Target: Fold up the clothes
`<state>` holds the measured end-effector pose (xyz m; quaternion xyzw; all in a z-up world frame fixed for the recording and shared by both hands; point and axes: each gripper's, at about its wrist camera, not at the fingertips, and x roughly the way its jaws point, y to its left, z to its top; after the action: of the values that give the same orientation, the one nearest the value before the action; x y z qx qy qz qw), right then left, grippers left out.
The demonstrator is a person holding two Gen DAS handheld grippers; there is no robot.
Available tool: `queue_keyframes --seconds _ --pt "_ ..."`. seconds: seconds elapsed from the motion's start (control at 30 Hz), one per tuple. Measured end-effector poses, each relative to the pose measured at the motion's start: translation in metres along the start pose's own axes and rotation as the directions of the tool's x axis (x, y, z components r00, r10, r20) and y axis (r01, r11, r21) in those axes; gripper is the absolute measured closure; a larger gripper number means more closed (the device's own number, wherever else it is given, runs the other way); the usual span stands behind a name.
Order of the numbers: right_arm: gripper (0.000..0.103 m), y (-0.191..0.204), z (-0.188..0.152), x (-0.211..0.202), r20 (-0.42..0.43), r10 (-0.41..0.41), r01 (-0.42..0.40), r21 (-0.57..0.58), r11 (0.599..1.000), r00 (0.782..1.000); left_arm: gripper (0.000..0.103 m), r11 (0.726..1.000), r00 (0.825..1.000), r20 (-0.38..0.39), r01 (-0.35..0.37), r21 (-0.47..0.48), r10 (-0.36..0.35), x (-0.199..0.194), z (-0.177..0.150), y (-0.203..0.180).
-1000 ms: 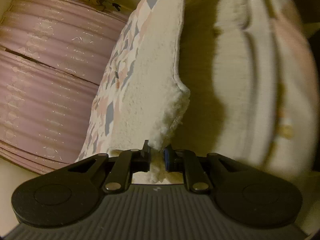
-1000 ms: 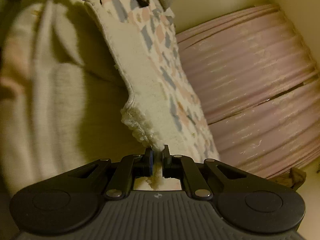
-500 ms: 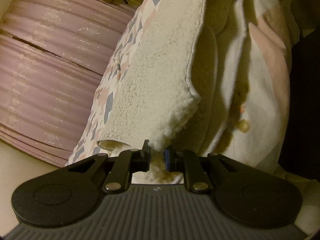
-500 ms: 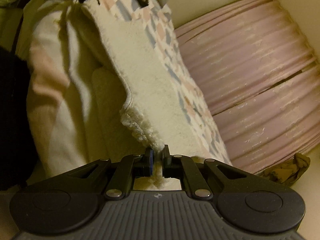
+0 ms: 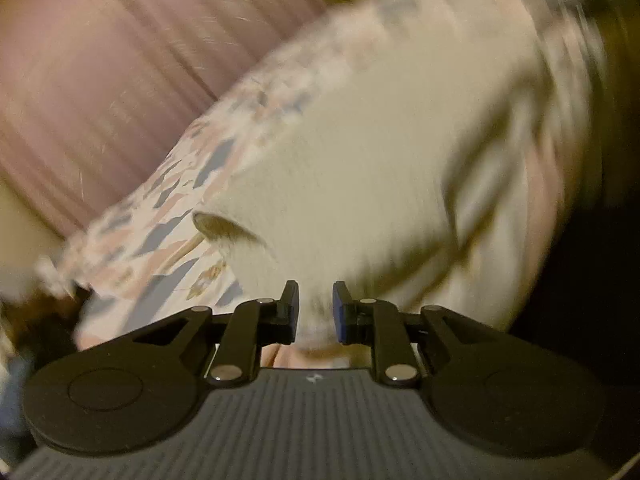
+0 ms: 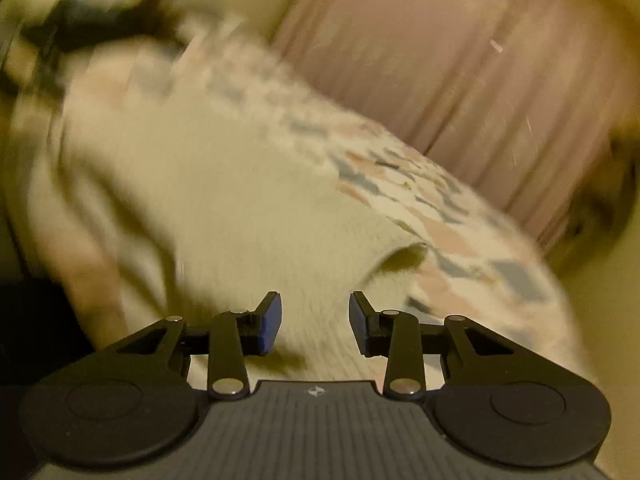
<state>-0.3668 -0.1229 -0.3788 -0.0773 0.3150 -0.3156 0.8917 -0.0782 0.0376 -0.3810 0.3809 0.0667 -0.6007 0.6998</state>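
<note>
A garment [image 5: 360, 160] with a cream fleece lining and a pink, blue and white patchwork outside fills the left wrist view, blurred by motion. My left gripper [image 5: 316, 308] is shut on a bunched fleece edge, which shows between its narrow-set fingers. In the right wrist view the same garment [image 6: 240, 200] lies spread below and ahead. My right gripper [image 6: 315, 320] is open, its blue pads [image 6: 270, 322] wide apart, and the fleece lies under the gap with nothing pinched.
A pink ribbed bed cover [image 5: 100, 80] lies behind the garment and also shows in the right wrist view as the bed cover [image 6: 480, 80]. A dark area [image 5: 600, 280] lies at the right of the left wrist view. A blurred dark shape [image 6: 80, 20] sits at the right wrist view's top left.
The right gripper has opened and let go of the fleece edge. The garment has dropped from hanging upright to lying flatter. Both views have swung fast and are blurred.
</note>
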Motion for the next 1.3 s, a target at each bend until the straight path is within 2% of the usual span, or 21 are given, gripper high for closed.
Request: queue_keyframes --seconds 0.07,0.17,0.27,0.33,0.47,0.57,0.67,0.77,0.87,0.93,0.97,1.07,1.13,1.17,1.23,1.3 --pt "0.067 -0.009 0.02 0.007 0.038 0.066 -0.071 0.137 0.988 0.997 0.086 0.99 0.998 0.053 0.038 -0.133 -0.031 0.004 0.012 0.009" --pt "0.067 -0.006 0.031 0.033 0.029 0.098 -0.102 0.203 0.974 0.995 0.086 0.98 0.999 0.018 0.046 -0.196 -0.043 0.032 0.017 0.002" --pt "0.067 -0.01 0.012 0.053 -0.082 0.118 -0.093 0.264 0.96 0.99 0.085 0.969 0.996 -0.062 0.047 -0.242 -0.064 0.065 0.017 -0.005" --pt "0.067 -0.012 0.004 0.064 -0.109 0.148 -0.11 0.297 0.949 0.983 0.085 0.965 0.992 -0.101 0.044 -0.258 -0.072 0.074 0.012 -0.006" --pt "0.067 -0.016 0.016 0.046 -0.09 0.152 -0.12 0.288 0.95 0.984 0.085 0.963 0.997 -0.056 0.038 -0.265 -0.054 0.064 0.036 0.023" --pt "0.067 -0.025 0.043 0.059 -0.033 0.131 -0.118 0.27 0.956 0.991 0.085 0.961 1.0 -0.007 0.015 -0.276 -0.017 0.075 0.067 0.052" --pt "0.067 -0.03 0.082 0.099 0.005 0.128 -0.125 0.254 0.959 0.992 0.085 0.967 1.0 0.008 -0.026 -0.253 0.028 0.108 0.095 0.069" --pt "0.067 -0.034 0.099 0.145 -0.035 0.113 -0.104 0.201 0.974 0.993 0.085 0.962 0.999 -0.029 -0.047 -0.268 0.041 0.158 0.098 0.086" --pt "0.067 -0.046 0.092 0.202 -0.154 0.055 -0.026 0.182 0.983 0.987 0.085 0.935 0.994 -0.108 -0.04 -0.351 0.002 0.203 0.074 0.104" --pt "0.066 -0.063 0.077 0.228 -0.176 0.108 -0.062 0.248 0.967 0.979 0.084 0.901 0.992 -0.116 -0.007 -0.434 -0.048 0.223 0.054 0.117" --pt "0.066 -0.074 0.071 0.234 -0.167 0.149 -0.09 0.318 0.944 0.975 0.084 0.882 0.994 -0.093 0.003 -0.472 -0.053 0.222 0.05 0.123" --pt "0.072 -0.094 0.064 0.225 -0.122 0.187 -0.115 0.44 0.89 0.975 0.085 0.814 0.998 -0.024 0.038 -0.58 -0.063 0.216 0.04 0.141" --pt "0.073 -0.105 0.062 0.21 -0.086 0.137 -0.079 0.484 0.872 0.987 0.087 0.771 0.998 0.017 0.055 -0.634 -0.057 0.211 0.035 0.152" --pt "0.073 -0.11 0.06 0.203 -0.067 0.103 -0.056 0.5 0.864 0.992 0.087 0.765 0.999 0.027 0.047 -0.642 -0.039 0.205 0.034 0.156" --pt "0.073 -0.12 0.055 0.202 -0.088 0.046 0.004 0.502 0.865 0.995 0.086 0.762 1.0 0.026 0.025 -0.647 -0.011 0.199 0.033 0.162" --pt "0.075 -0.125 0.043 0.212 -0.17 0.003 0.08 0.48 0.874 0.986 0.087 0.796 0.997 -0.067 -0.021 -0.605 -0.024 0.214 0.028 0.157"
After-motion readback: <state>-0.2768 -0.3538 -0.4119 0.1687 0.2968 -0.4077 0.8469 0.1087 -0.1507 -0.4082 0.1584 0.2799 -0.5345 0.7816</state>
